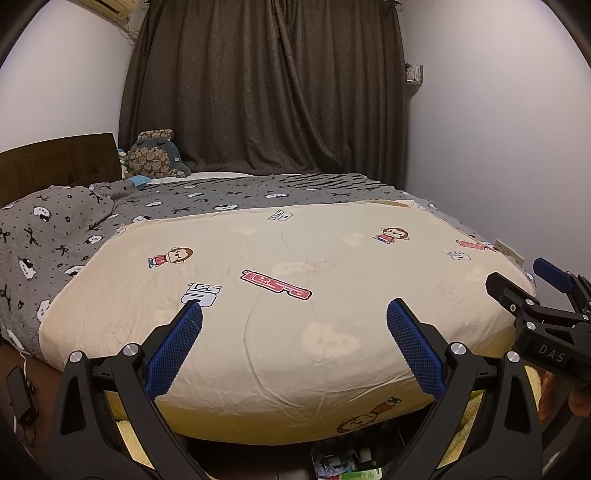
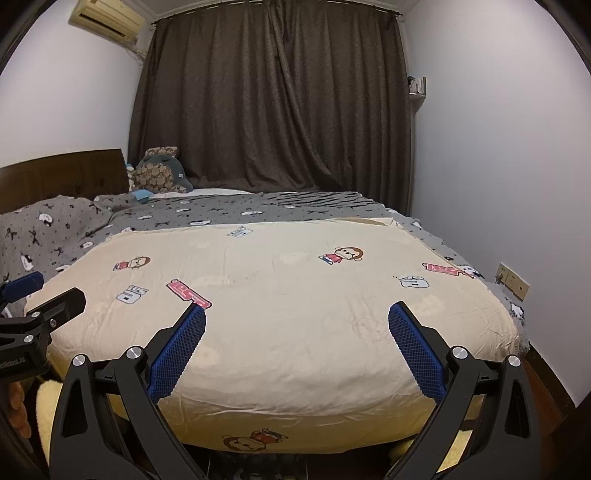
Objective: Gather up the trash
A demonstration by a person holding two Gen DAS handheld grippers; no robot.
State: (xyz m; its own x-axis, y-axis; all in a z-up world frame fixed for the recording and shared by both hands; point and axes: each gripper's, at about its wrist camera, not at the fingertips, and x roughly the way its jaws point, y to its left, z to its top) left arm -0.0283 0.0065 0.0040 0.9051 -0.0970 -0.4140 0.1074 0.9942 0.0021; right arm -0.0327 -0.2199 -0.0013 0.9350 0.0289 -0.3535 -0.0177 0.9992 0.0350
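Search step: left tongs (image 1: 294, 308) and right tongs (image 2: 296, 312) both spread wide, empty, above the cream quilt (image 1: 288, 280). No trash on the bed; possible clutter at lower frame edge (image 1: 343, 465) under it. Next: tilt down, look there

The clutter of small packages under the bed's foot (image 1: 347, 466) is cut by the lower frame edge and too dim to identify. The beige wall-mounted air conditioner (image 1: 110, 7) is cropped at the top edge. Items on the small wall shelf (image 2: 417, 85) are too small to tell.
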